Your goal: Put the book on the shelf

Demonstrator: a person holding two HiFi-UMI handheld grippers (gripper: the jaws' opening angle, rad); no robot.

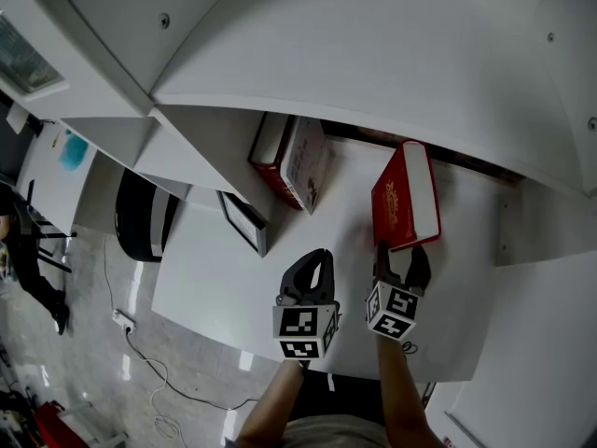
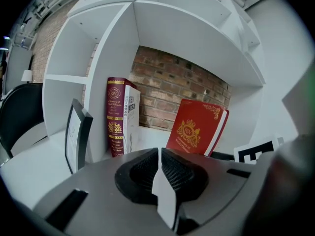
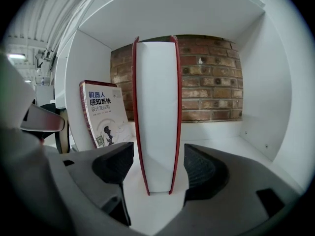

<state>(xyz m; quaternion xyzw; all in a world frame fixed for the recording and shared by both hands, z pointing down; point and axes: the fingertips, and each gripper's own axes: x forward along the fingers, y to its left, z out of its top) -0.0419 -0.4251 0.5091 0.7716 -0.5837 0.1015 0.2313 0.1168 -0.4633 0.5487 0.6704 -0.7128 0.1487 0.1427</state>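
A red book (image 1: 406,199) with a gold crest stands upright on the white shelf board (image 1: 224,278). In the right gripper view its white page edge (image 3: 156,117) faces me between the two pads, with a gap on either side. My right gripper (image 1: 401,255) (image 3: 157,163) is open around the book's near end and does not press on it. My left gripper (image 1: 319,261) (image 2: 160,154) is shut with nothing in it, to the left of the right one near the board's front edge. The left gripper view shows the red book (image 2: 197,129) leaning slightly to the right.
A dark red book with a white cover (image 1: 291,161) (image 3: 101,112) stands to the left against the divider. A black picture frame (image 1: 244,222) (image 2: 78,132) stands nearer the front. A brick wall (image 3: 211,82) closes the back; a white side panel (image 3: 275,107) stands right. Black chair (image 1: 145,215) at left.
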